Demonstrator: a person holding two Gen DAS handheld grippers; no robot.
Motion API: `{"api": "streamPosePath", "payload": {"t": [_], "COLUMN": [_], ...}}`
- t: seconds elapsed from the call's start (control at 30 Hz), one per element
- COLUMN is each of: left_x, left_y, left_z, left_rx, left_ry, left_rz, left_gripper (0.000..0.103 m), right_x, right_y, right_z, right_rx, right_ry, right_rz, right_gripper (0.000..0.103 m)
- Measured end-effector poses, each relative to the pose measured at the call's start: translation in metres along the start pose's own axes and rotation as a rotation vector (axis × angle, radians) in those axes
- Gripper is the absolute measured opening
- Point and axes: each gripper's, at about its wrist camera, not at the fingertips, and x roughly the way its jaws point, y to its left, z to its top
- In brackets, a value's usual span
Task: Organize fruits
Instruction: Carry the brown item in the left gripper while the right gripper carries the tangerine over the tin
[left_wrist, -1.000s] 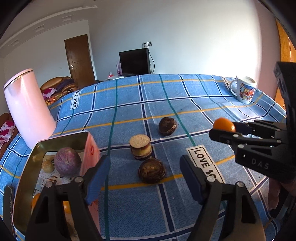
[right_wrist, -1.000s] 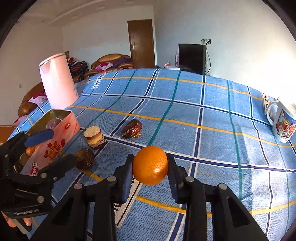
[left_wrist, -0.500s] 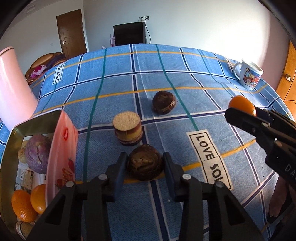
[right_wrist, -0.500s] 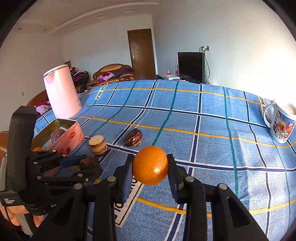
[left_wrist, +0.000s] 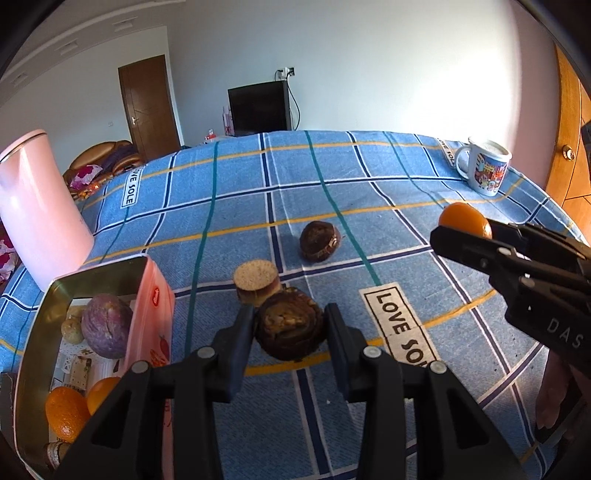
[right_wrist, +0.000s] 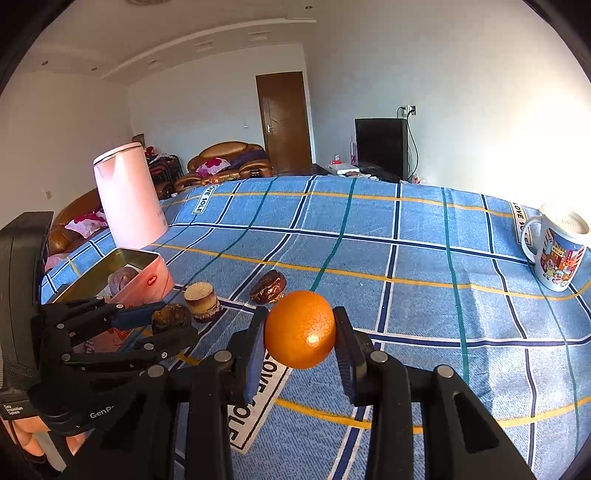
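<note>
My left gripper (left_wrist: 290, 326) is shut on a dark brown chocolate pastry (left_wrist: 290, 323) and holds it just above the blue checked tablecloth; it also shows in the right wrist view (right_wrist: 168, 326). My right gripper (right_wrist: 300, 334) is shut on an orange (right_wrist: 300, 328), held in the air; the orange also shows in the left wrist view (left_wrist: 463, 218). An open pink tin (left_wrist: 153, 317) at the left holds a purple fruit (left_wrist: 106, 325) and two oranges (left_wrist: 66, 411). A round layered cake (left_wrist: 256, 280) and a second chocolate pastry (left_wrist: 319, 240) lie on the cloth.
A tall pink kettle (left_wrist: 35, 206) stands behind the tin at the far left. A printed mug (left_wrist: 485, 168) stands at the far right of the table. The blue cloth (left_wrist: 332, 184) covers the whole table.
My left gripper moved forward, closed on the near chocolate pastry and has lifted it off the cloth. My right gripper still holds the orange and has risen a little.
</note>
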Motion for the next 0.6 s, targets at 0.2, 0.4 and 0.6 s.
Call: {"api": "streamPosePath", "payload": {"t": [0.2, 0.4, 0.6], "left_x": [-0.007, -0.015, -0.022], "left_y": [0.000, -0.003, -0.003], "left_z": [0.000, -0.001, -0.002], "left_rx": [0.002, 0.013, 0.016], "left_ry": [-0.041, -0.090, -0.127], "left_rz": [0.013, 0.037, 0.049], "left_gripper": [0.040, 0.040, 0.040], "right_x": [-0.006, -0.013, -0.020], "right_y": [0.003, 0.004, 0.005], "right_z": [0.000, -0.001, -0.002], "right_rx": [-0.011, -0.017, -0.025], "right_ry": [-0.031, -0.068, -0.107], "right_rz": [-0.004, -0.005, -0.010], "right_gripper": [0.036, 0.036, 0.036]}}
